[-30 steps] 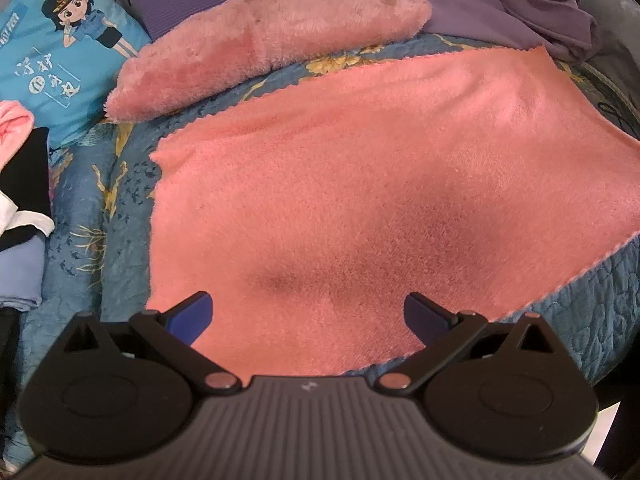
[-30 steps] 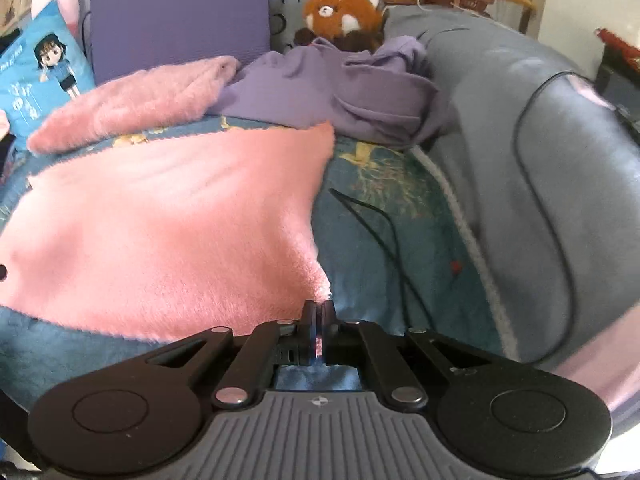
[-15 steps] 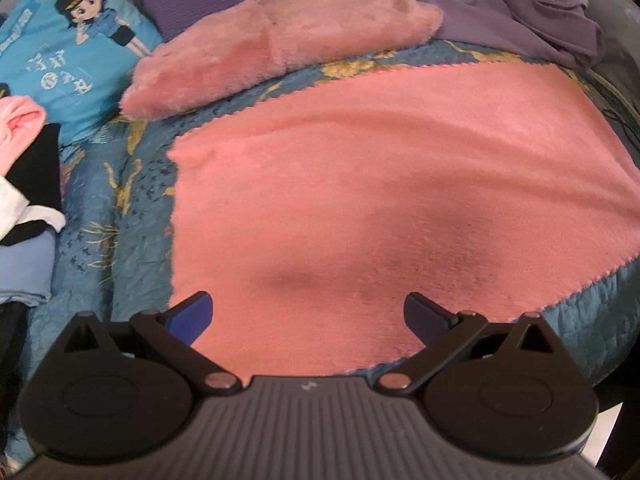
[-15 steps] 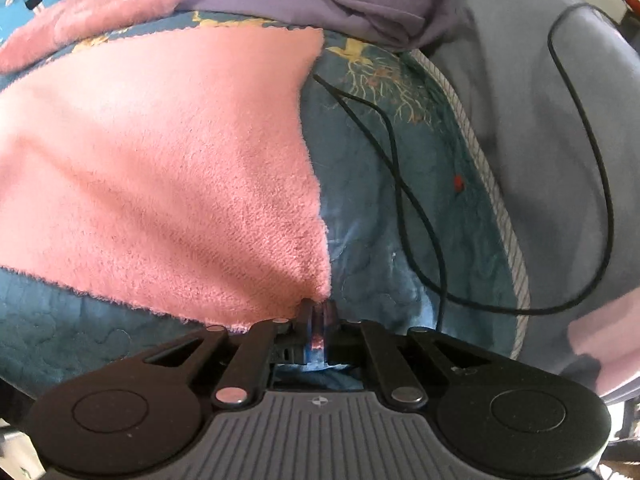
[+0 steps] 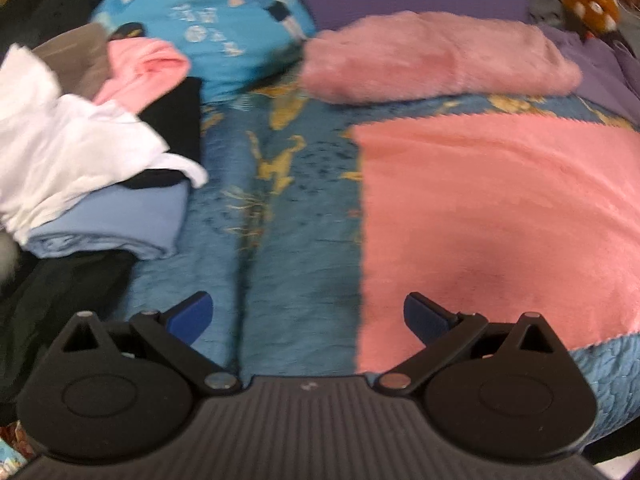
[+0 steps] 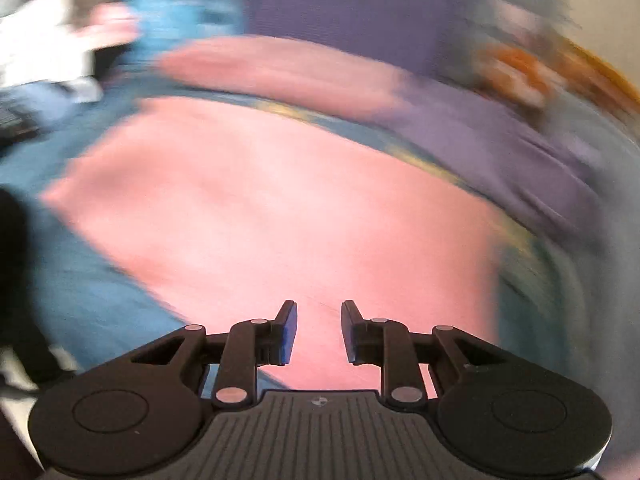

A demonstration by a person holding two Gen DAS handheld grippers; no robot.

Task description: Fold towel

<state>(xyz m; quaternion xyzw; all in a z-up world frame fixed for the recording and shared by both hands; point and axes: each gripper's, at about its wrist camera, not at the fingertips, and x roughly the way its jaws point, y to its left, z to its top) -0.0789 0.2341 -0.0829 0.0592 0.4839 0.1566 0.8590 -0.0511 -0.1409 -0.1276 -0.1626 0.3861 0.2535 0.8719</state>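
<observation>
1. The pink towel (image 5: 500, 220) lies spread flat on the blue quilted bed (image 5: 288, 232), filling the 3 o'clock half of the left wrist view; its left edge runs straight down toward 6 o'clock.
2. The left gripper (image 5: 308, 316) is released — jaws wide apart, nothing between them, hanging over the quilt just beside that edge.
3. The right gripper (image 6: 319, 330) is opening above the towel (image 6: 280, 208); its pads stand apart and do not press the cloth (this view is heavily blurred).
4. At 9 to 10 o'clock sits a pile of clothes (image 5: 80, 152); at 12 o'clock, a fluffy pink cushion (image 5: 432, 56) — a blue cartoon pillow (image 5: 208, 20) lies beside it.
</observation>
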